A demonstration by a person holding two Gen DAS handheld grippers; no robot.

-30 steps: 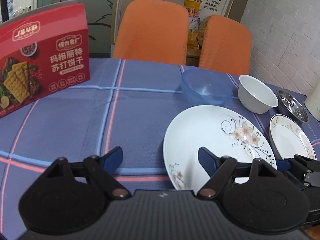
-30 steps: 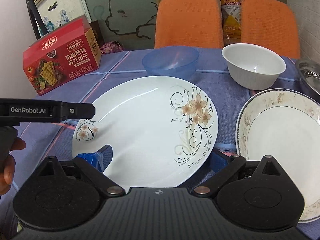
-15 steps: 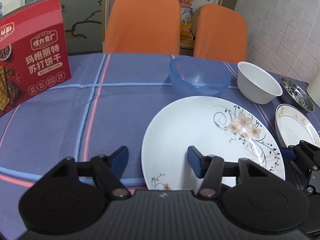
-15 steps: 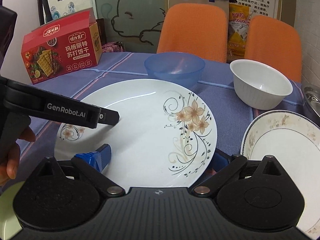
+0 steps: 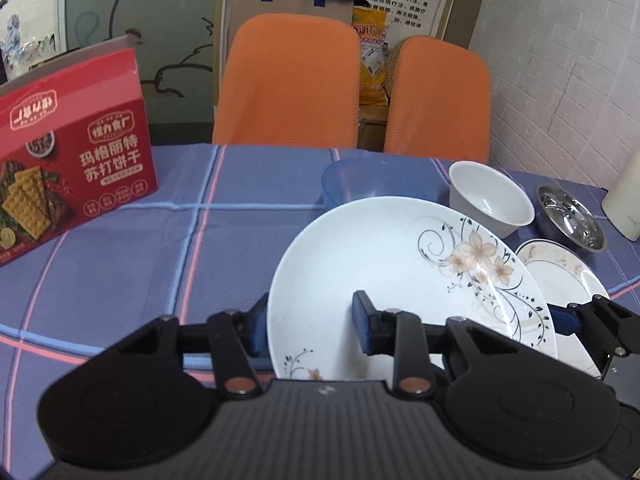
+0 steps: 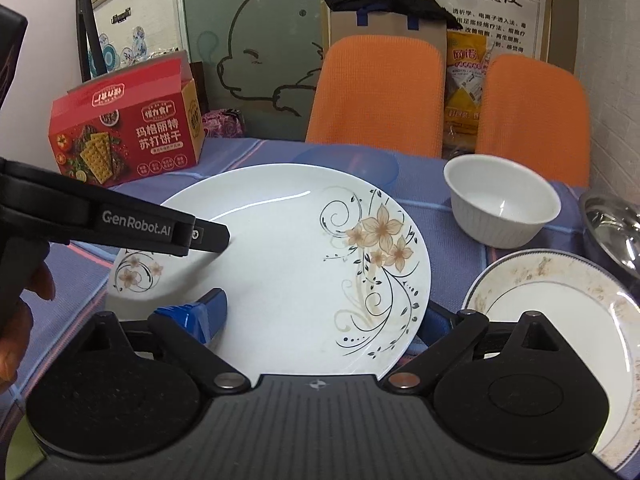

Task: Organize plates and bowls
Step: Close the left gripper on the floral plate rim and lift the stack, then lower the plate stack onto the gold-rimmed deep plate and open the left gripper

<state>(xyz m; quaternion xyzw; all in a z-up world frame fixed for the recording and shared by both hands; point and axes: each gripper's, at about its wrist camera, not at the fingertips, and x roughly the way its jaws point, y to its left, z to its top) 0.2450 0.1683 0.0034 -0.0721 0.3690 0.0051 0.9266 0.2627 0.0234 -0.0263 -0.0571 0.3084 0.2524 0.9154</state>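
Note:
A large white plate with a flower pattern (image 5: 400, 264) (image 6: 288, 264) is tilted up above the blue tablecloth. My left gripper (image 5: 308, 326) straddles its near-left rim, one blue finger under and one over, jaws closed on the rim. My right gripper (image 6: 320, 316) straddles its near-right rim the same way. A smaller rimmed plate (image 6: 560, 312) (image 5: 560, 272) lies at the right. A blue bowl (image 5: 368, 184) (image 6: 360, 164), a white bowl (image 5: 492, 200) (image 6: 500, 204) and a steel bowl (image 5: 572, 216) (image 6: 616, 220) stand behind.
A red cracker box (image 5: 68, 176) (image 6: 124, 136) stands at the left of the table. Two orange chairs (image 5: 292, 84) are behind the far edge. A white jug (image 5: 624, 200) stands at the far right. The tablecloth (image 5: 120, 264) is bare on the left.
The large plate has risen and tilted, now hiding part of the blue bowl. My left gripper has slid onto its left rim and narrowed. Both grippers rose with it.

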